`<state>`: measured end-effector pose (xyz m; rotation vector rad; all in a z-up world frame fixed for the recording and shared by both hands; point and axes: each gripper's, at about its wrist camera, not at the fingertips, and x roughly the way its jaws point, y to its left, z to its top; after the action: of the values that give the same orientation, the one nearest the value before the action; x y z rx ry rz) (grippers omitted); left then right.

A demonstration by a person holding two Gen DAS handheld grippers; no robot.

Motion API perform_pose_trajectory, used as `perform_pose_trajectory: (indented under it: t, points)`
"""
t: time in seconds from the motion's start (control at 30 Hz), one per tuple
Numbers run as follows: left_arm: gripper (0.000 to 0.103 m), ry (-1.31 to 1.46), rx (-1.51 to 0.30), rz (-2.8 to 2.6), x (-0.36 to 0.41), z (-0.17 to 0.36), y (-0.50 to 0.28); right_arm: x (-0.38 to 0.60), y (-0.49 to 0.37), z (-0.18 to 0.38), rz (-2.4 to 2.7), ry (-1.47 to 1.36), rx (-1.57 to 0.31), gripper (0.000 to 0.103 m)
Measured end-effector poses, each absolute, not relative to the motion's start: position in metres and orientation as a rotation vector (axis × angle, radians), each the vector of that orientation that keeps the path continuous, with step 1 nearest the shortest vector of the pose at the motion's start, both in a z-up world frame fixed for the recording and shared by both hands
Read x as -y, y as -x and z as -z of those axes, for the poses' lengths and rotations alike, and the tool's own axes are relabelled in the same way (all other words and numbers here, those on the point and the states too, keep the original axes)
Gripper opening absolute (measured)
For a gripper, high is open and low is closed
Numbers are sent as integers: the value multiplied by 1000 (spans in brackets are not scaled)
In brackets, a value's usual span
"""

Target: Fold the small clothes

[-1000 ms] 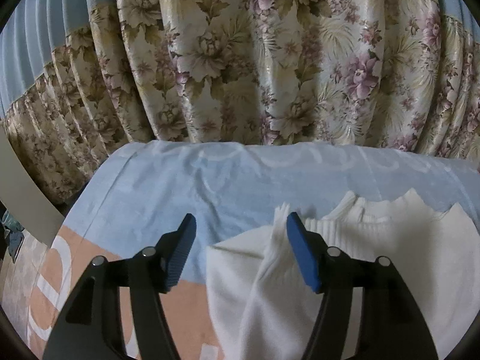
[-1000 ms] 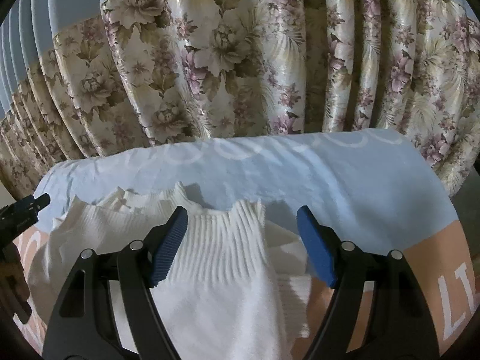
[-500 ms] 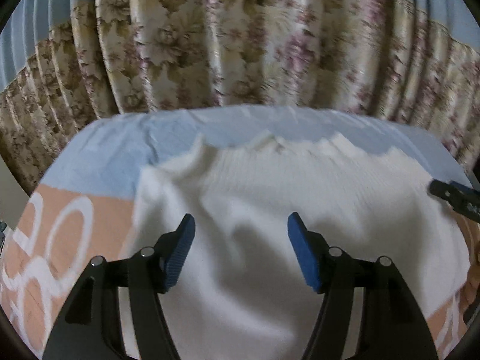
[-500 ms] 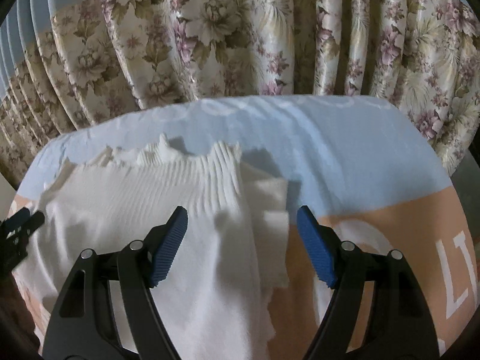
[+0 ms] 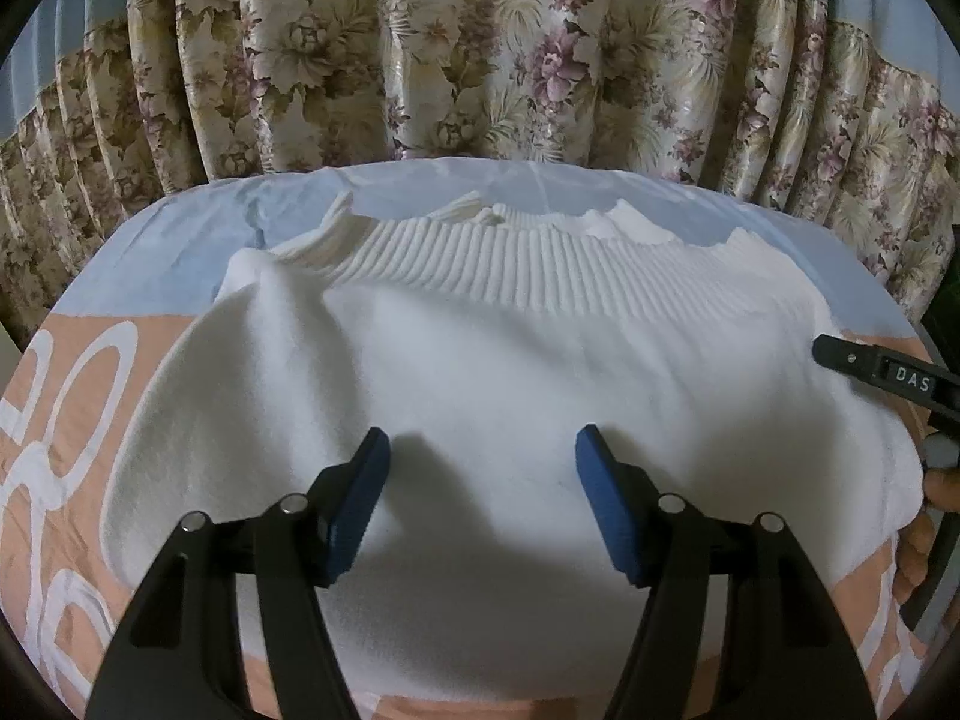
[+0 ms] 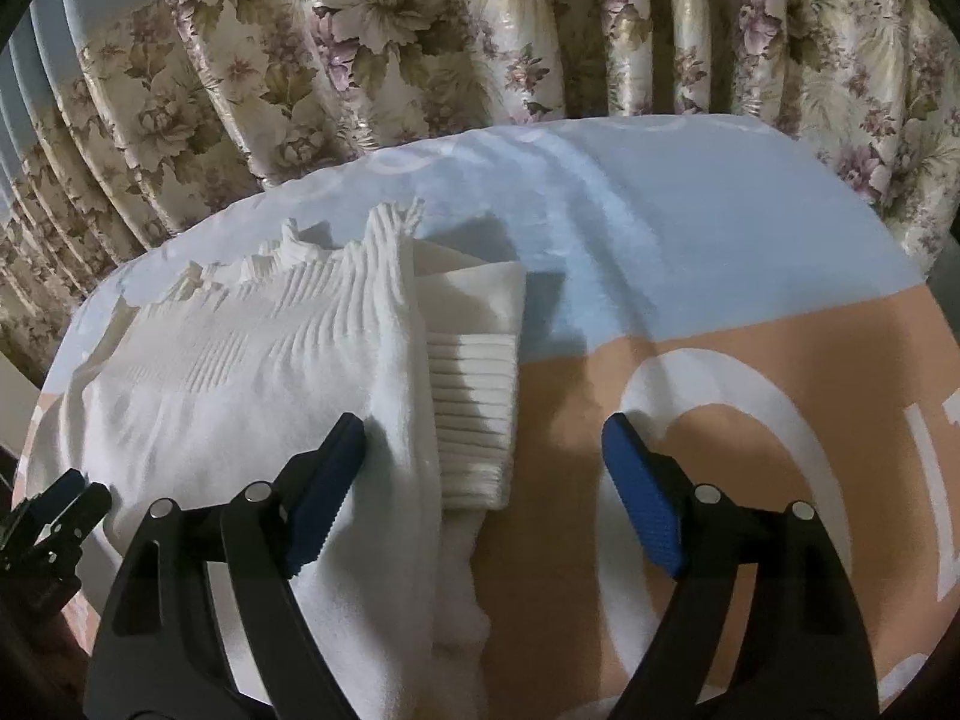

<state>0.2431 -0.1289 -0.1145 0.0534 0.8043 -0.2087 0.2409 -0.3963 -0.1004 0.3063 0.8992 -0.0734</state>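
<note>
**Black grippers with blue pads**

The left gripper [image 5: 483,495] has two black plastic fingers tipped with ribbed blue pads [image 5: 359,504] and set with round silver screws [image 5: 293,503]. The right gripper [image 6: 483,489] is built alike, its blue pads [image 6: 642,495] finely textured. Its black body carries white "DAS" lettering [image 5: 912,380], with bare skin [image 5: 915,546] just below.

You have a bedsheet [image 5: 180,252] as your work surface, pale blue along the far side and peach with large white lettering nearer you; behind it hangs a pleated floral curtain [image 5: 480,48], cream with mauve blooms, blue fabric above
</note>
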Motion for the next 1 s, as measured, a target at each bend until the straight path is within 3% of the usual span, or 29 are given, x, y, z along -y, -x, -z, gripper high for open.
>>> perform_pose_trajectory:
  t: [0.17, 0.23, 0.3, 0.4, 0.83, 1.0]
  points:
    - [68, -48, -810, 219, 128, 116, -238, 391, -247, 103, 16, -315, -917, 75]
    - [70, -51, -810, 218, 129, 118, -235, 387, -247, 102, -24, -321, -914, 61]
    - [70, -49, -811, 215, 129, 120, -234, 382, -247, 101, -57, -328, -911, 41]
    - [70, -44, -814, 216, 129, 119, -234, 379, -245, 98, -62, -334, -906, 29]
    - [70, -43, -838, 285, 144, 120, -215, 379, -242, 83, -33, -348, -862, 21]
    - [77, -117, -868, 270, 160, 129, -217, 380, -245, 61, -59, -386, -837, 20]
